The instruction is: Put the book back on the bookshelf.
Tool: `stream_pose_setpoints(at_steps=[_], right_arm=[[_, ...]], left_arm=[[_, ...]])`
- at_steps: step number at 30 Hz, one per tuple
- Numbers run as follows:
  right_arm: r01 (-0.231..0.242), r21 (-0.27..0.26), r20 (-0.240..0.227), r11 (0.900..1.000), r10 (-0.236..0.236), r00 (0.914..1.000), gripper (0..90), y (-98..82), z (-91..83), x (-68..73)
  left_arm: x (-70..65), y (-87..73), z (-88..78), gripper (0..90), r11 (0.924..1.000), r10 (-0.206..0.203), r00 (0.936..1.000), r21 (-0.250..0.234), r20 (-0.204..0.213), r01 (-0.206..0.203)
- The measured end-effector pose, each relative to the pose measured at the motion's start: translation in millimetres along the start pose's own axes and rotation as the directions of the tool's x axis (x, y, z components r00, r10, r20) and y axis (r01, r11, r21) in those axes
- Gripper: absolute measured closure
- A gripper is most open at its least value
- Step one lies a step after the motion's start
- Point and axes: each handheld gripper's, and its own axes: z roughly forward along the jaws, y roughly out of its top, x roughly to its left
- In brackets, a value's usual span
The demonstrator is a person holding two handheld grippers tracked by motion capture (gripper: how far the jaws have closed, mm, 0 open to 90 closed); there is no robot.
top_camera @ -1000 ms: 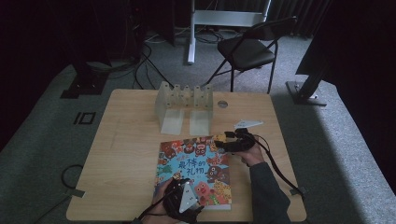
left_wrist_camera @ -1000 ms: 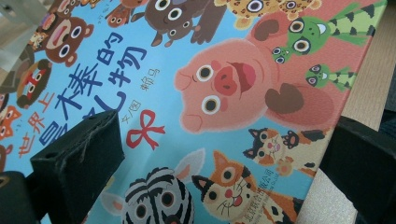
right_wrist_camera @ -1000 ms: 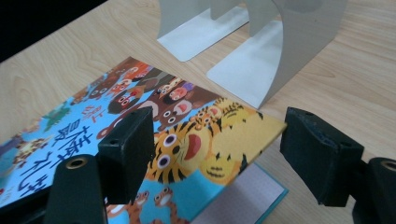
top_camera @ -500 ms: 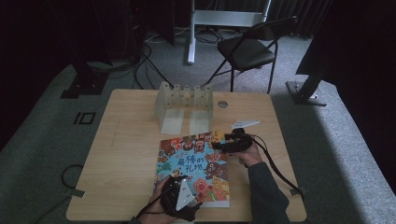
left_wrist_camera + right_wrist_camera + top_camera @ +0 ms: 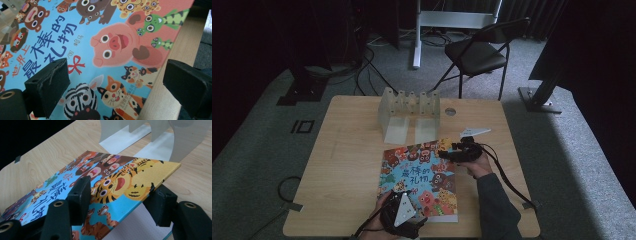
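Right claw (image 5: pixel 447 152) closing, lifted book cover (image 5: pixel 120 182) between jaws — acrylic rack (image 5: pixel 408 104) behind

A: Where does the picture book (image 5: pixel 422 180) lie?
B: On the table (image 5: pixel 342 165), toward its near right part, its near edge close to the table's near edge.

A: What is behind it?
B: A clear rack (image 5: pixel 408 106), at the far middle, with 2 flat base plates reaching toward the book.

A: And beyond the table?
B: A folding chair (image 5: pixel 479 52), on the floor.
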Motion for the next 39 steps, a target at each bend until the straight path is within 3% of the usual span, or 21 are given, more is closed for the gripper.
stream_pose_setpoints(at_steps=[9, 15, 20, 26, 37, 39], right_arm=[[0.0, -0.007, -0.005, 1.0, 0.0, 1.0, 42.6, 0.5, -1.2, 0.6], [-0.005, -0.026, -0.025, 1.0, 0.004, 0.9997, 46.5, 2.8, -3.9, 0.7], [0.0, -0.031, -0.03, 1.0, -0.001, 0.9995, 48.8, 6.6, -5.5, 3.4], [-0.001, -0.062, -0.054, 0.998, -0.002, 0.9986, 54.1, 15.0, -8.4, 7.1], [-0.012, -0.062, -0.041, 0.998, 0.009, 0.9991, 57.6, 23.5, -10.0, 13.5], [-0.015, -0.065, -0.042, 0.998, 0.012, 0.999, 57.9, 24.0, -10.1, 14.0]], left_arm=[[7.6, 1.3, -8.5, 6.9, 0.9996, -0.026, 0.9995, -0.015, 0.017, 0.026], [26.3, -4.1, -14.9, 6.9, 0.9953, -0.093, 0.9953, -0.023, 0.026, 0.094], [38.6, -10.4, -16.6, 6.9, 0.993, -0.118, 0.993, -0.011, -0.01, 0.118], [61.8, -21.6, -20.6, 6.9, 0.9843, -0.177, 0.983, -0.012, -0.05, 0.176], [96.4, -38.0, -21.7, 7.2, 0.9663, -0.256, 0.9626, 0.002, -0.088, 0.258], [96.4, -38.0, -21.7, 7.3, 0.9663, -0.256, 0.9626, 0.002, -0.088, 0.258]])
